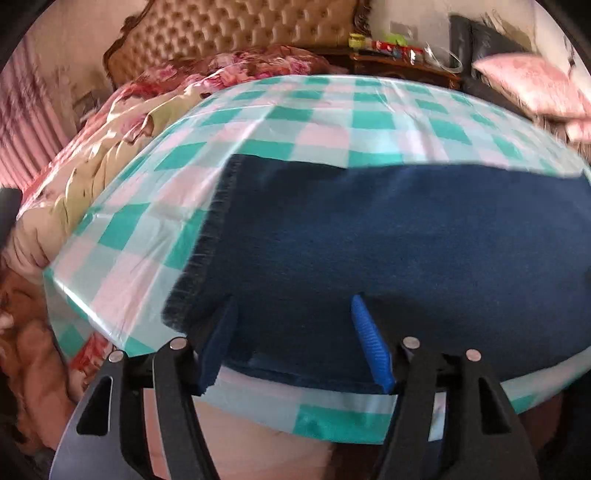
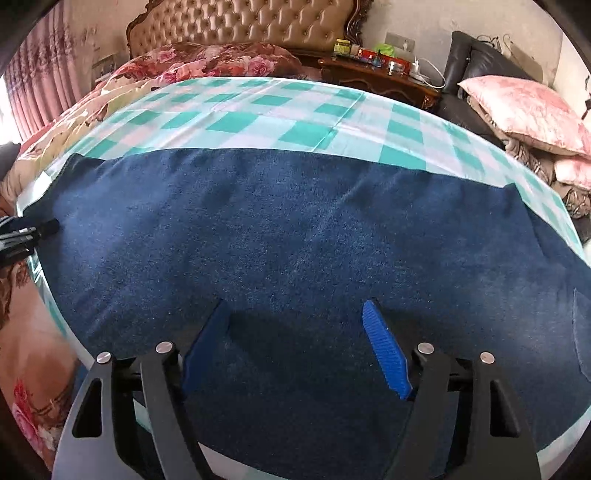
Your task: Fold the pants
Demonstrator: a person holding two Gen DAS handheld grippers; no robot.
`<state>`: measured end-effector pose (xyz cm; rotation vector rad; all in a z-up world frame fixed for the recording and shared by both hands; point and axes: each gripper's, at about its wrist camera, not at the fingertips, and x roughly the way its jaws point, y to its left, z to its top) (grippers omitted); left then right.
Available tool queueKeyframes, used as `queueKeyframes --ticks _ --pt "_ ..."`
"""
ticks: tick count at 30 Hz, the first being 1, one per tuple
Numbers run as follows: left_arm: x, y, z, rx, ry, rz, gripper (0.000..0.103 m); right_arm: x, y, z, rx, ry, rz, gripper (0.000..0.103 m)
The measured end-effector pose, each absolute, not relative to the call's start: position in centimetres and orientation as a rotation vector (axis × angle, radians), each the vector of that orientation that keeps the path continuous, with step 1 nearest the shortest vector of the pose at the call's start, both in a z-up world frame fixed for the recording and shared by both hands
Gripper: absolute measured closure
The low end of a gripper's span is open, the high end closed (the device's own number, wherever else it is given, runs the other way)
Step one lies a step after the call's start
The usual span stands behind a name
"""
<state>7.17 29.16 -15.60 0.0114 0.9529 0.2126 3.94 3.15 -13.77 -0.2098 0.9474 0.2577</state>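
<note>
Pants (image 2: pixel 295 236) of dark blue denim lie flat under both your claws, spread across the near part of a green-and-white checked cloth (image 1: pixel 325 122); your left gripper (image 1: pixel 291 310) stands over the near edge of the pants beside the frayed hem (image 1: pixel 207 236), its blue fingers (image 1: pixel 369 343) apart with fabric between them, but no grip is visible; your right gripper (image 2: pixel 295 317) also has its fingers spread, over the middle of the pants, pinching nothing; beyond the cloth you see a floral quilt (image 2: pixel 207 62), then a tufted headboard (image 2: pixel 243 22); a pink pillow (image 2: pixel 524 107) lies at the right.
</note>
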Motion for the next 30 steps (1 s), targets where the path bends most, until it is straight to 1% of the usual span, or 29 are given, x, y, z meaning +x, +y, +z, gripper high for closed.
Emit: queueKeyframes --ticks 3,5,7,9,10,11,12,14,15,19,22,24,26,27,28,30 --pt "7.7 28.4 -14.4 0.098 0.939 0.305 0.039 4.1 3.0 -13.8 -0.199 0.954 0.250 0.028" --pt "7.8 27.5 -13.2 0.039 0.909 0.181 0.039 4.1 2.9 -13.9 -0.195 0.958 0.248 0.028" --pt "7.2 26.2 -13.2 -0.049 0.924 -0.020 0.027 4.2 2.9 -13.9 -0.195 0.962 0.249 0.028" --pt "6.7 25.2 -14.2 0.018 0.959 -0.045 0.026 4.3 2.9 -13.9 -0.191 0.968 0.251 0.028" --pt "6.2 25.0 -15.2 0.071 0.984 -0.041 0.023 4.3 2.9 -13.9 -0.193 0.968 0.252 0.028" --pt "5.5 25.7 -15.1 0.054 0.955 -0.040 0.021 4.3 2.9 -13.9 -0.193 0.969 0.253 0.028" --pt "5.3 27.0 -15.2 0.011 0.975 -0.017 0.018 4.3 2.8 -13.9 -0.192 0.971 0.252 0.027" --pt "4.9 28.4 -14.9 0.033 0.980 0.102 0.019 4.4 2.8 -13.8 -0.187 0.982 0.253 0.027" --pt "4.9 29.1 -14.6 0.075 0.980 0.185 0.022 4.7 2.7 -13.6 -0.175 0.989 0.258 0.028" --pt "5.4 29.8 -13.2 -0.089 0.925 0.135 0.023 7.2 1.9 -11.9 -0.130 0.938 0.271 0.028" --pt "8.1 28.0 -12.5 -0.089 0.892 0.116 0.027 11.4 0.1 -11.5 -0.100 0.936 0.200 0.036" --pt "9.8 26.5 -11.8 -0.103 0.872 0.081 0.029 13.7 -1.0 -11.8 -0.095 0.955 0.161 0.038" --pt "12.1 24.6 -11.6 -0.081 0.863 0.058 0.030 15.9 -2.2 -12.6 -0.112 0.982 0.109 0.038" --pt "13.1 24.2 -11.7 -0.067 0.877 0.075 0.034 16.6 -2.6 -13.1 -0.126 1.000 0.088 0.037" --pt "13.8 24.4 -11.7 -0.076 0.882 0.115 0.035 17.1 -3.4 -13.6 -0.107 1.004 0.096 0.032" --pt "13.6 26.3 -11.4 -0.160 0.868 0.170 0.034 17.2 -3.8 -13.7 -0.109 1.001 0.108 0.031"
